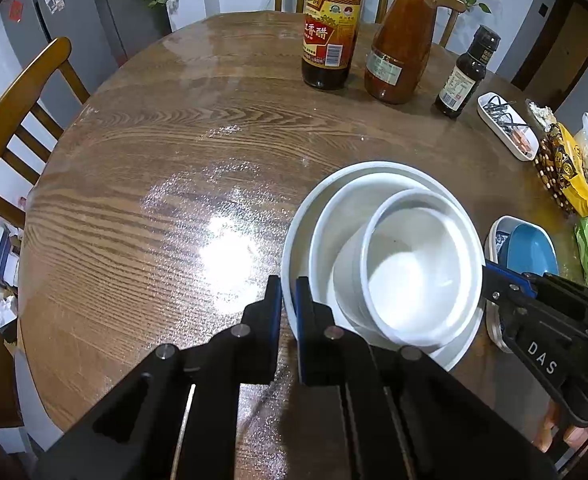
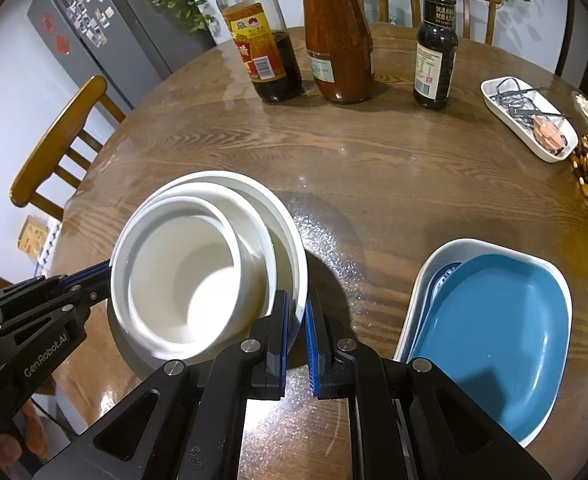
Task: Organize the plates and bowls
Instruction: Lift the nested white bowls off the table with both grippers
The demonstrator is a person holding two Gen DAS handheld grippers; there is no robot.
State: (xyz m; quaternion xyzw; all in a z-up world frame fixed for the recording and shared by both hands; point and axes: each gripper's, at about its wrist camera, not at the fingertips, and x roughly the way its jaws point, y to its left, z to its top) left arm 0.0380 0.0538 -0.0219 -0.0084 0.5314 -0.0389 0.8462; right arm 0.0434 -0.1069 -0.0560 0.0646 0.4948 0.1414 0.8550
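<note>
- Down at the bottom middle of the left wrist view, the left gripper [image 1: 289,300] is clamped on the near-left rim of the big white bowl [image 1: 294,236], one finger outside the wall and one inside, so pretty much closed on the rim.
- Same deal in the right wrist view: the right gripper [image 2: 296,320] sits bottom centre and pinches the right-hand rim of that big white bowl [image 2: 290,216], blue pads on either side of the wall.
- Nested stack, lower right of the left wrist view: a medium white bowl [image 1: 334,216] sits in the big one and a small white bowl [image 1: 414,264] sits inside that, pushed toward the right side.
- Lower right of the right wrist view has a blue dish [image 2: 494,336] lying in a white rectangular dish [image 2: 426,276], with a bit of blue-patterned plate [image 2: 444,276] peeking out between them. Just beside the bowl stack, not touching it.
- Everything's on a round wooden table [image 2: 374,168].
- Top of the frame: vinegar bottle [image 2: 262,48], jar of red sauce [image 2: 338,40], small dark bottle [image 2: 434,48], all upright in a row.
- Upper right: a small white tray [image 2: 528,120] with dark clips or wires in it, can't tell exactly what.
</note>
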